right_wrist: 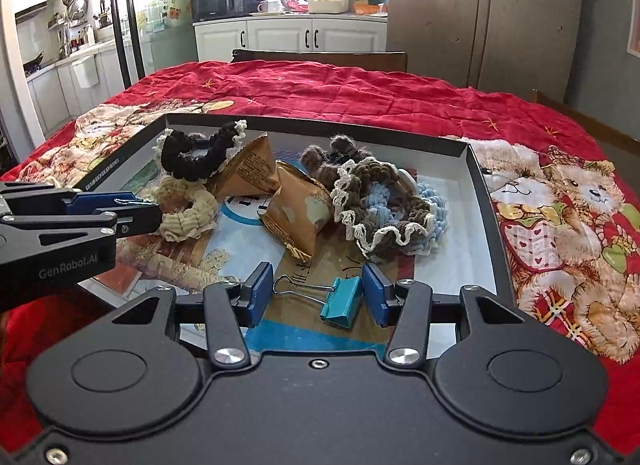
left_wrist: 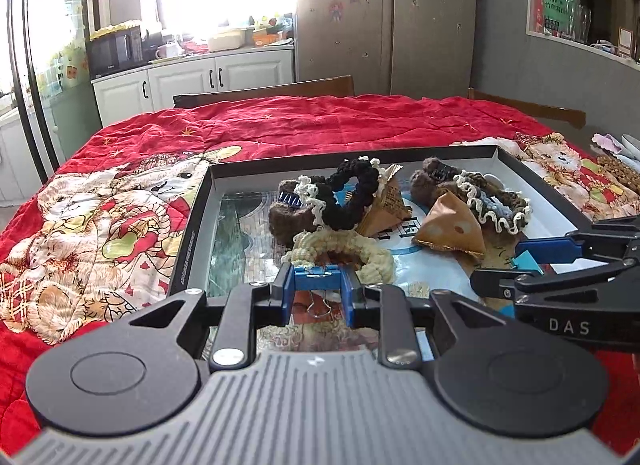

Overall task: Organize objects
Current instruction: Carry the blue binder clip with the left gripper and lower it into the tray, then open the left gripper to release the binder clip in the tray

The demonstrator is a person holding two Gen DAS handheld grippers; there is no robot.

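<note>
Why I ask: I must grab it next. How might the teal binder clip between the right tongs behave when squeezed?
The teal binder clip looks stiff, small and probably light. Its smooth body may slip between the pads. Its wire handles lie flat, so rolling seems unlikely.

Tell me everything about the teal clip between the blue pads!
The teal binder clip looks like painted metal, with two thin silver wire handles sticking out to the left. It lies on its side on the printed picture lining the black tray, near the front edge. It sits between the blue pads of the right hand-held gripper. The right pad looks to be against it; the left pad stands clear, so it isn't squeezed. No other object touches it.
</note>
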